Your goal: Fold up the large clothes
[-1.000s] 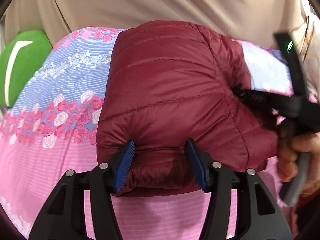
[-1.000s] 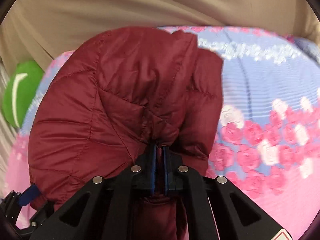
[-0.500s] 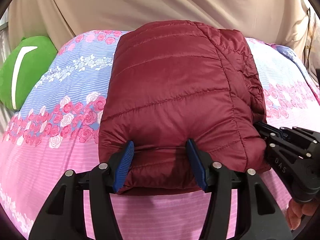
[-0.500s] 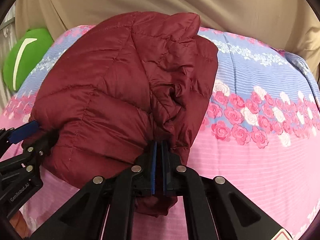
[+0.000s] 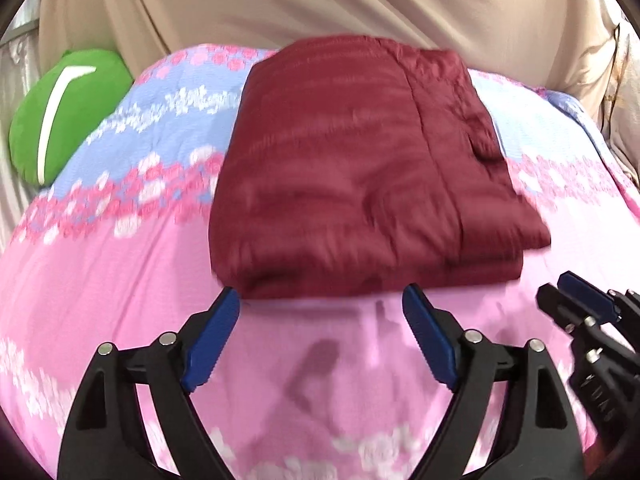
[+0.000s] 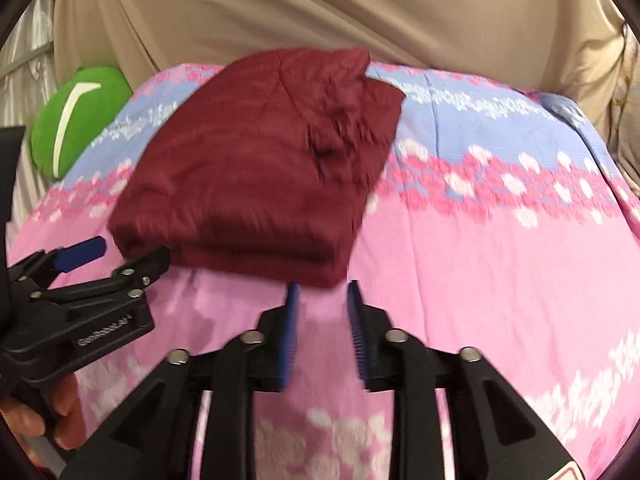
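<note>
Jacket (image 5: 360, 168) lies folded into a compact maroon block on the bed (image 5: 120, 280), free of both claws. Nearest, left claw (image 5: 320, 340): jaws opening wide, nothing between them, tips just short of the near fold. Right claw (image 6: 320, 320): jaws parting, a modest gap, empty, near the block's right corner. Beyond the jacket, a green cushion (image 5: 68, 116) sits against a tan curtain (image 5: 320, 4). Folding looks done for this garment; at most a tidy-up is left. A second ago both claws gripped the near edge, the right pinched tight; now both have let go and backed off.
</note>
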### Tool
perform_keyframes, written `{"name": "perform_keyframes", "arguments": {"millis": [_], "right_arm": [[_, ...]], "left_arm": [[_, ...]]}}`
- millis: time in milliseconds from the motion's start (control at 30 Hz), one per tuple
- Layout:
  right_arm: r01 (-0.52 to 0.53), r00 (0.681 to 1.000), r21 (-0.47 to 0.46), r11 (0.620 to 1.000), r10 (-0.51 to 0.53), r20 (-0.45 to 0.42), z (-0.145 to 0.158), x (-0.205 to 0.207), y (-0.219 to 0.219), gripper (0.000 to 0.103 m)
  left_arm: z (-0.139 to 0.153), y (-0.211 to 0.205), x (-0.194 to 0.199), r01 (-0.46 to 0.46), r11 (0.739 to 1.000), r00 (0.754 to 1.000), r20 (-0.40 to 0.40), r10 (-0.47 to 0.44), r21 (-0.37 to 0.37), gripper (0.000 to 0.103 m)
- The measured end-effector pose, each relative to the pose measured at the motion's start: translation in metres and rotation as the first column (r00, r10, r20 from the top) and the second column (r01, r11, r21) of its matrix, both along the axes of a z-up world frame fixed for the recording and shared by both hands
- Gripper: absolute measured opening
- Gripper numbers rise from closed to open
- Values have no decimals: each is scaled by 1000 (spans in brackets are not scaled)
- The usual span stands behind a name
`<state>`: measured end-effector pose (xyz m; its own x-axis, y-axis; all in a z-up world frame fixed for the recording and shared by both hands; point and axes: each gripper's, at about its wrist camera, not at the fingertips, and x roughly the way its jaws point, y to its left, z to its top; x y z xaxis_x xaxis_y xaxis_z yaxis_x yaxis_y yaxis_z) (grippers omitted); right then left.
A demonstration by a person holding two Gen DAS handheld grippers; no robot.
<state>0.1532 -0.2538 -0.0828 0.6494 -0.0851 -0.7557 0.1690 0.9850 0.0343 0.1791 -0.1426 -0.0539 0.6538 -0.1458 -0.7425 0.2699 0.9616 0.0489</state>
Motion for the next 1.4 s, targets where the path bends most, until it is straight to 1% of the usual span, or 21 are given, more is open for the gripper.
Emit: {"name": "perform_keyframes", "arguments": {"millis": [67, 167, 200, 233, 267, 333, 367, 433, 533, 667, 967, 1267, 1400], "right_arm": [[13, 1000, -10, 1000, -13, -15, -10, -8, 2, 34], [26, 999, -2, 1000, -26, -36, -22, -15, 3, 39], [30, 999, -15, 999, -31, -38, -25, -17, 4, 40], [30, 999, -30, 999, -31, -37, -27, -19, 5, 43], [30, 999, -51, 998, -32, -41, -30, -21, 8, 47], [30, 998, -31, 999, -31, -46, -32, -23, 9, 49], [35, 998, -23, 999, -36, -45, -33, -24, 8, 51], [50, 998, -10, 999, -50, -48, -34, -24, 5, 54], [52, 998, -4, 999, -52, -45, -35, -25, 2, 55], [43, 998, -27, 999, -44, -46, -35, -25, 8, 56], [49, 998, -40, 998, -51, -46, -37, -26, 13, 57], [57, 997, -52, 997, -59, -43, -37, -26, 13, 57], [67, 997, -53, 996, -69, -39, -37, -27, 15, 57]], "left_arm": [[-10, 2, -10, -19, 1000, 1000, -5, 19, 18, 81], [-22, 3, -19, -47, 998, 999, -11, 47, 30, 81], [-25, 4, -21, -53, 998, 998, -15, 53, 30, 81], [-28, 5, -23, -54, 998, 998, -25, 55, 31, 82], [-29, 5, -25, -54, 998, 998, -33, 54, 28, 85], [-28, 4, -29, -57, 998, 998, -16, 57, 26, 92], [-27, 3, -33, -60, 998, 998, 1, 60, 34, 92], [-28, -1, -36, -55, 997, 998, 7, 55, 47, 93], [-31, -6, -40, -54, 996, 999, 6, 54, 76, 93], [-31, -11, -42, -59, 994, 998, 14, 58, 96, 93], [-33, -12, -40, -74, 991, 997, 9, 74, 111, 93], [-32, -16, -44, -91, 987, 996, 31, 88, 135, 92], [-31, -15, -45, -92, 987, 995, 38, 88, 130, 91]]}}
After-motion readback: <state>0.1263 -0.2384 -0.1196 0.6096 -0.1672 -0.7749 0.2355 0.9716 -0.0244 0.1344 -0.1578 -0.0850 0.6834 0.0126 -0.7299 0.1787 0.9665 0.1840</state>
